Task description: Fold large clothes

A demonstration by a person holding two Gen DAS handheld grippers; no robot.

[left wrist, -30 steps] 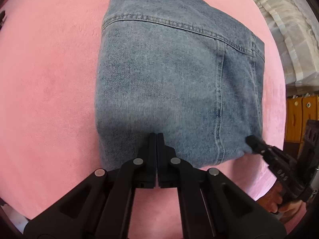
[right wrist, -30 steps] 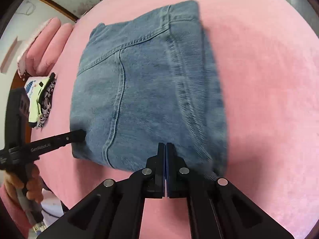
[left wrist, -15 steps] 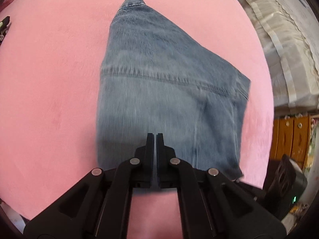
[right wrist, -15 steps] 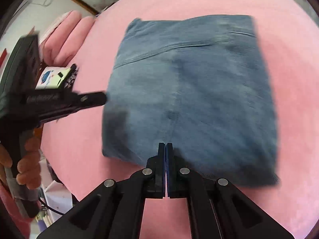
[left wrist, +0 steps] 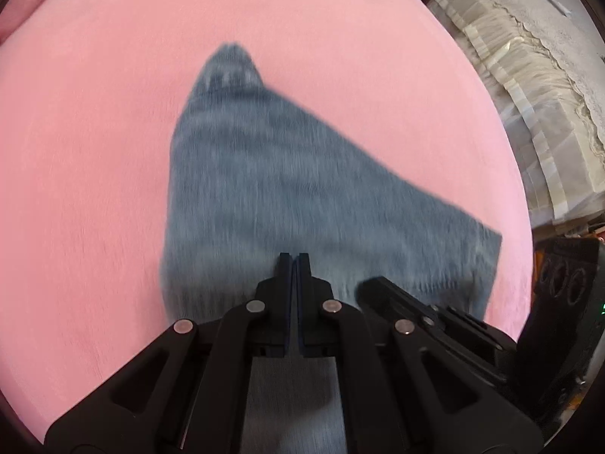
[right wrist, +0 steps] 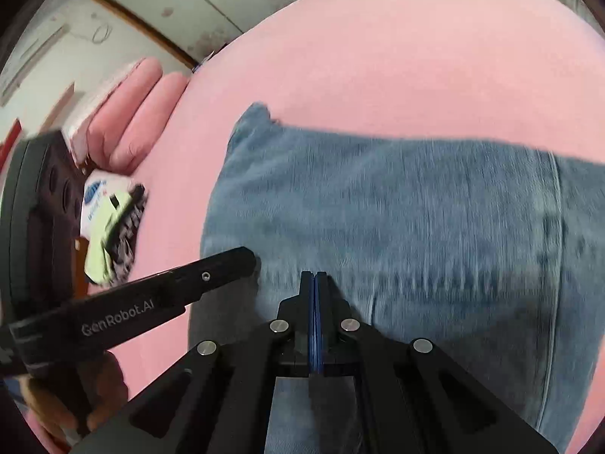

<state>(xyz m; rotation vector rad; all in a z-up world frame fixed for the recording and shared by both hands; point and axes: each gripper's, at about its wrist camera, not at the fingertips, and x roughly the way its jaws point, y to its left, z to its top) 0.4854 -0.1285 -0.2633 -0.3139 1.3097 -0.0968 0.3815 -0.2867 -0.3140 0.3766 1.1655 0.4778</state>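
Observation:
Folded blue jeans [left wrist: 287,196] lie on a pink bed cover [left wrist: 94,151], blurred by motion. My left gripper [left wrist: 294,259] is shut, its tips over the jeans' near edge; denim shows under its jaws. My right gripper [right wrist: 314,277] is also shut over the jeans [right wrist: 416,219], with denim beneath it. Whether either pinches the cloth I cannot tell. The right gripper shows in the left wrist view [left wrist: 372,287], close beside the left one. The left gripper shows in the right wrist view [right wrist: 245,261], its tip touching the jeans' left edge.
Cream bedding [left wrist: 529,87] lies beyond the bed's right edge. A pink pillow [right wrist: 132,125] and a small pile of white, yellow-green and dark items [right wrist: 109,234] sit at the bed's left side. A wall [right wrist: 151,11] stands behind.
Both grippers have pulled back and drawn close together over the jeans' near edge. The jeans look farther away and narrower in the left wrist view, and the denim now reaches under both grippers.

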